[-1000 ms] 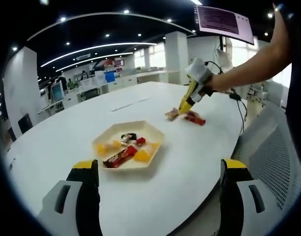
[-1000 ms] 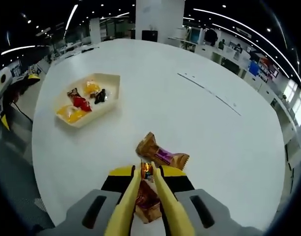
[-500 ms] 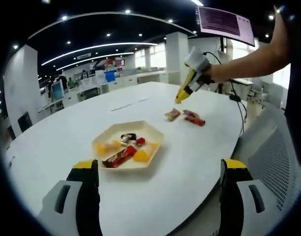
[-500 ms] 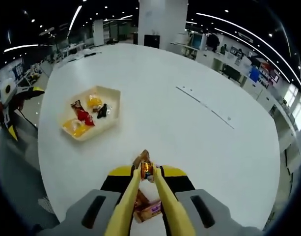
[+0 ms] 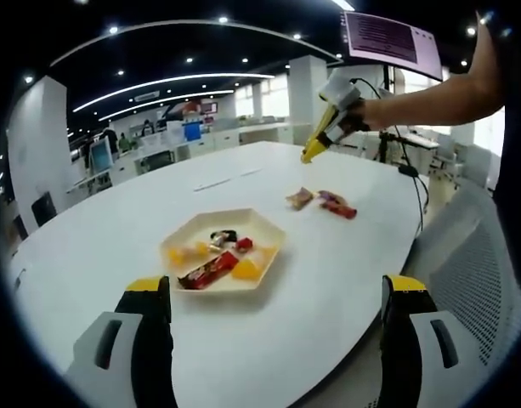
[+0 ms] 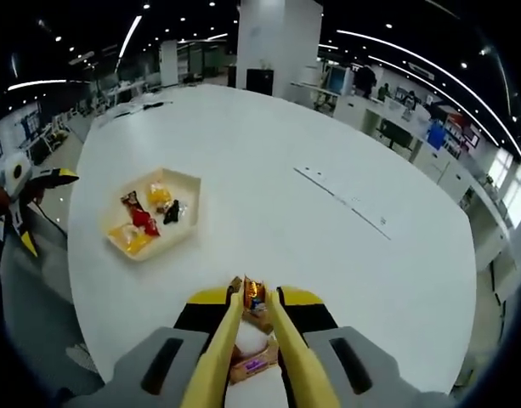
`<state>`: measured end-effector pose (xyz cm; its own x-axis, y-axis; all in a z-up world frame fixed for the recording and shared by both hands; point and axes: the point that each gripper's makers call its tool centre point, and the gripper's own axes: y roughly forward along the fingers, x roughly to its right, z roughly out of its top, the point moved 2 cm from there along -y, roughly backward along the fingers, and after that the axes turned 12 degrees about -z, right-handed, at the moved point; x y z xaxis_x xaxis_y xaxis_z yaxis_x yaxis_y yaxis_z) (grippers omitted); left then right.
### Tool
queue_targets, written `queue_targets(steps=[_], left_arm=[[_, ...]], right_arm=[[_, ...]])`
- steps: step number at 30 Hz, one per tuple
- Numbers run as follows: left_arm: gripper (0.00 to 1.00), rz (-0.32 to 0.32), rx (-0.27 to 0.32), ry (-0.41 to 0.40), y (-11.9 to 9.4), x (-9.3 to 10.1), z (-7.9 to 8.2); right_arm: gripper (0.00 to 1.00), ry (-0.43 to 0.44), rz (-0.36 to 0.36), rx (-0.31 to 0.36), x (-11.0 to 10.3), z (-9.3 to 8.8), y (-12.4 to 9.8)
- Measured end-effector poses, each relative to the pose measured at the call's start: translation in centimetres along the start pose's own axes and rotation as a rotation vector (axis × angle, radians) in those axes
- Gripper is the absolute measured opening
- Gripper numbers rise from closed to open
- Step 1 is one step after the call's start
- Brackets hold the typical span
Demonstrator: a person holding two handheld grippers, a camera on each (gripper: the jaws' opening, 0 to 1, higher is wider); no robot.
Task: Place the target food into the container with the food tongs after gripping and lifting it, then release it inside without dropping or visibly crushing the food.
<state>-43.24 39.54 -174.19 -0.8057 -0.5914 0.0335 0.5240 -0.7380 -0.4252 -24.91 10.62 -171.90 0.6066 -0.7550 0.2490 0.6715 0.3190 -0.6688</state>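
My right gripper (image 6: 256,299) is shut on yellow food tongs (image 6: 235,340), and the tong tips pinch a small orange-wrapped candy (image 6: 254,293) high above the white table. In the left gripper view that gripper (image 5: 341,100) hangs in a person's hand at the upper right, tongs (image 5: 315,149) pointing down. The cream hexagonal tray (image 5: 267,228) (image 6: 190,180) holds several wrapped snacks, among them a red bar (image 5: 207,270). My left gripper (image 5: 275,289) stands open near the table edge, short of the tray.
A brown packet (image 5: 299,198) and a red packet (image 5: 336,205) lie on the table beyond the tray; the brown packet (image 6: 252,364) sits below the tongs. The round white table (image 6: 328,238) has wide bare room. A mesh chair (image 5: 481,272) stands at the right.
The right gripper has risen from the packets with the small candy in the tongs, so the table looks farther below. The left gripper and tray have not moved.
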Motion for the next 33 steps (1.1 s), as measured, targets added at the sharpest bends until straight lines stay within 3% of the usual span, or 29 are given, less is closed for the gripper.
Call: queue_targets(steps=[16, 33], left_arm=[[0.99, -0.009, -0.011, -0.001, 0.1, 0.1, -0.2], [0.99, 0.008, -0.007, -0.007, 0.0, -0.2, -0.1]], right_arm=[[0.19, -0.036, 0.023, -0.003, -0.6, 0.6, -0.1], [0.19, -0.082, 0.083, 0.037, -4.0, 5.0, 1.5]])
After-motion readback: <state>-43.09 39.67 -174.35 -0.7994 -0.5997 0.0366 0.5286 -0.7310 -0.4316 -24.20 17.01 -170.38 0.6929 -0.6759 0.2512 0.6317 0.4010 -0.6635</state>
